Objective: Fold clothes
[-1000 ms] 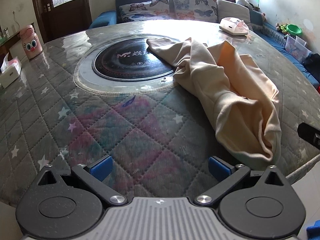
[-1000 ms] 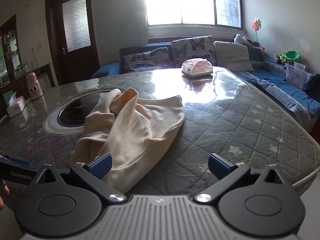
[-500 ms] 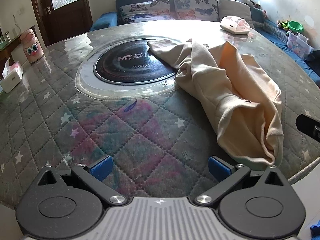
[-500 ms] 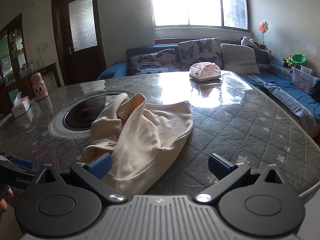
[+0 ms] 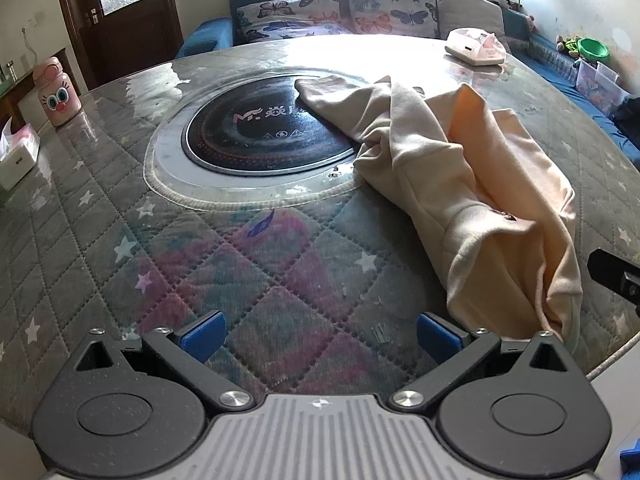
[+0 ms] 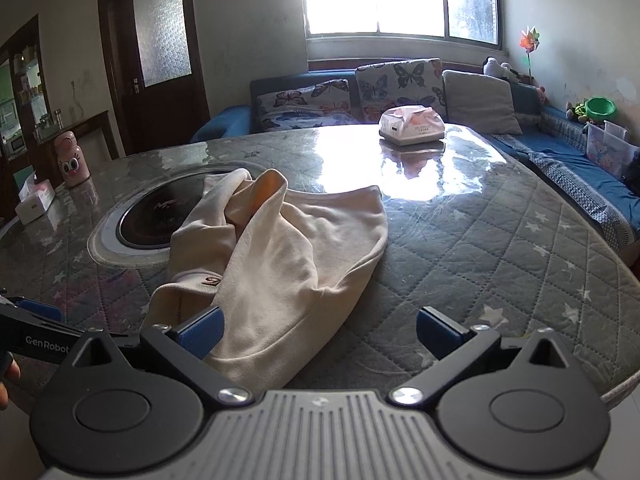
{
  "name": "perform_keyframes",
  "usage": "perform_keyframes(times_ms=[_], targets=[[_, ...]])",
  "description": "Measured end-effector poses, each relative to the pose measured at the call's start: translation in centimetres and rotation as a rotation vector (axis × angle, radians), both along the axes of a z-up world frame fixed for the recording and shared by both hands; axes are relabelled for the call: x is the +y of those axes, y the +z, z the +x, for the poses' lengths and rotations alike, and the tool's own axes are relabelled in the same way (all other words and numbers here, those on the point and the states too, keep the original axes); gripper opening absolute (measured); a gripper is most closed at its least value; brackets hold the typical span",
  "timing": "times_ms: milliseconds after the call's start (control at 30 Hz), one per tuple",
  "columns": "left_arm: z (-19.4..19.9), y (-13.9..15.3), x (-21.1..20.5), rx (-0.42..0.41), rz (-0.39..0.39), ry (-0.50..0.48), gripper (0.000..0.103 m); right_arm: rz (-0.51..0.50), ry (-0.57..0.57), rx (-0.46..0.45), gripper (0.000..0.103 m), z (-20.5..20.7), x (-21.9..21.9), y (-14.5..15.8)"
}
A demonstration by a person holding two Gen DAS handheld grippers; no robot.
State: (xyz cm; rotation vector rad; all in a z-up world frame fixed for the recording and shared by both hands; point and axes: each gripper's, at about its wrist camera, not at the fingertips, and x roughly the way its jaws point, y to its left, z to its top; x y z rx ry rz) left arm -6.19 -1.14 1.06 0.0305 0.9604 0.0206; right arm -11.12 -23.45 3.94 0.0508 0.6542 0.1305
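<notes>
A crumpled cream garment [image 5: 460, 184] lies on the quilted round table [image 5: 168, 264], one end over the black hotplate [image 5: 264, 128]. It also shows in the right wrist view [image 6: 276, 264]. My left gripper [image 5: 320, 334] is open and empty near the table's front edge, left of the garment's near end. My right gripper [image 6: 320, 330] is open and empty, its left finger just in front of the garment's near edge. The right gripper's tip shows in the left wrist view [image 5: 616, 280], and the left gripper shows at the left edge of the right wrist view [image 6: 36, 336].
A tissue pack [image 6: 412, 126] sits at the table's far side. A pink cartoon bottle [image 5: 58, 94] and a white tissue box [image 5: 18, 156] stand at the left. A blue sofa with butterfly cushions [image 6: 360, 92] runs behind and along the right.
Both grippers have moved a little forward toward the table and garment. The garment has not moved. Both stay open.
</notes>
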Motion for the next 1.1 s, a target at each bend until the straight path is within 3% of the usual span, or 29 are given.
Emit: perform_keyframes(times_ms=[1100], targets=[[3.7, -0.1, 0.2, 0.019, -0.007, -0.012, 0.103, -0.013, 0.029, 0.012, 0.103, 4.1, 1.1, 0.7]])
